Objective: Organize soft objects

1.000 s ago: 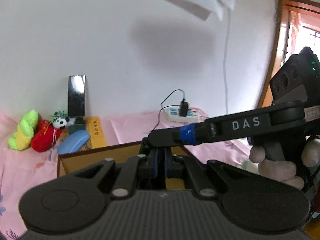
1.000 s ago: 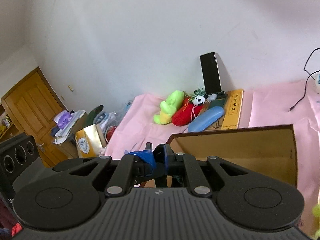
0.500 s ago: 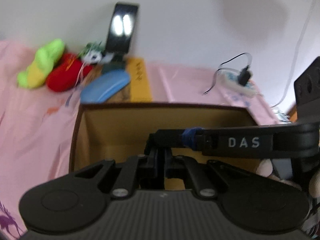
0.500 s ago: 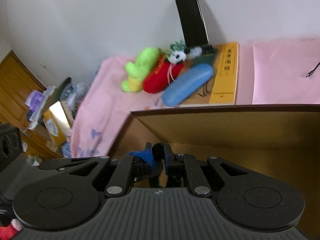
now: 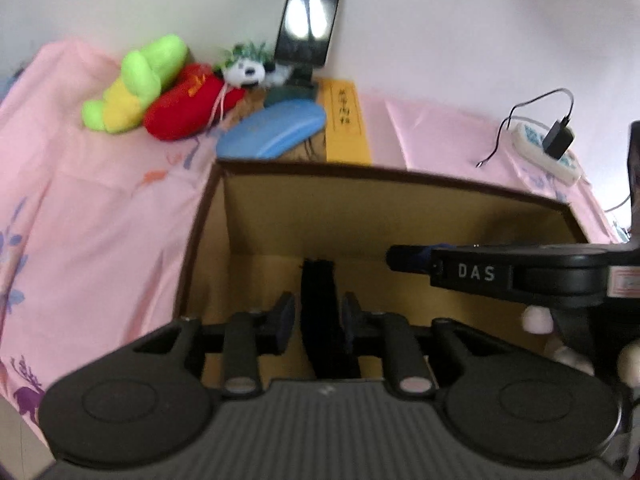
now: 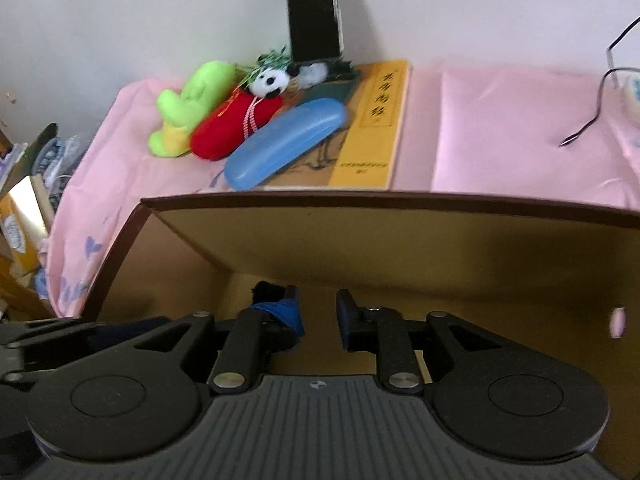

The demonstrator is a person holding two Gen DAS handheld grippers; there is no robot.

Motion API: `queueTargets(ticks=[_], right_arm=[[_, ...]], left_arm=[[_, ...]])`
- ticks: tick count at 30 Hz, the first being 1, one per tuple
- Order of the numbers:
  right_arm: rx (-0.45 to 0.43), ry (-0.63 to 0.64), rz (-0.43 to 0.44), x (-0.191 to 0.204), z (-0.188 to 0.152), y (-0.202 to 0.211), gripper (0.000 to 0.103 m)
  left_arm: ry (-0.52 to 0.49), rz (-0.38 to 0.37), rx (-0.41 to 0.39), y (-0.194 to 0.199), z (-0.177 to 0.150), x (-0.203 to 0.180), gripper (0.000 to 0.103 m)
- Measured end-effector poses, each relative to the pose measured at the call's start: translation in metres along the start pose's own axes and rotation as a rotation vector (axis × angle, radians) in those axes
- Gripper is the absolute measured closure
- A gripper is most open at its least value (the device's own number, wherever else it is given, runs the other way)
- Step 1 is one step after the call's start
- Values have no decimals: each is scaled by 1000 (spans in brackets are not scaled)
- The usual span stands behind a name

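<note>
Several soft toys lie on the pink cloth by the wall: a green and yellow plush, a red plush and a small panda. Both grippers hang over an open cardboard box. My left gripper is opening; a black strip-like thing stands between its jaws, with a gap at the left pad. My right gripper is opening too, with nothing between its jaws. Its taped finger reaches in from the right.
A blue glasses case rests partly on a yellow book behind the box. A phone leans on the wall. A power strip with a charger lies at the right. A hand holds the right gripper.
Both views tipped down into the box. Both grippers went from shut to parted jaws. The right gripper's finger drew away to the right of the left fingertips.
</note>
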State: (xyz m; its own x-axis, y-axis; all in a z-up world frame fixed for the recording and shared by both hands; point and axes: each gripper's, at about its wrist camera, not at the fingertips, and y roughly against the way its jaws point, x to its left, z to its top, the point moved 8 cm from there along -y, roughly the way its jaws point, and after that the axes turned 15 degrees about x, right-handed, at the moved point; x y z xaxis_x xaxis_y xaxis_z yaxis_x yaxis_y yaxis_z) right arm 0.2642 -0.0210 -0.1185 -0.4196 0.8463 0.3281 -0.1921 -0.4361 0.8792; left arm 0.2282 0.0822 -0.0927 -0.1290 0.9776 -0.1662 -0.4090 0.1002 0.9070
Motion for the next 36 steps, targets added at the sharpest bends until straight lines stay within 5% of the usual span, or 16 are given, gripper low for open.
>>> queueTargets(ticks=[5,17,26,36], right_arm=[[-27,-21,-96,-7,-8,22,100],[-88,-29,-71,9,-58,85,99],[-99,16,-43,22,-113,118,99],[-27,-104,20,0,-164,126,99]], left_arm=[[-26,13,-110,46,-9,-12,53],[-67,19,-206,116,-71,-29,46],[-99,-37,-159,126,-125,-37,44],[-232,-156,-71,116,-171,-81,43]])
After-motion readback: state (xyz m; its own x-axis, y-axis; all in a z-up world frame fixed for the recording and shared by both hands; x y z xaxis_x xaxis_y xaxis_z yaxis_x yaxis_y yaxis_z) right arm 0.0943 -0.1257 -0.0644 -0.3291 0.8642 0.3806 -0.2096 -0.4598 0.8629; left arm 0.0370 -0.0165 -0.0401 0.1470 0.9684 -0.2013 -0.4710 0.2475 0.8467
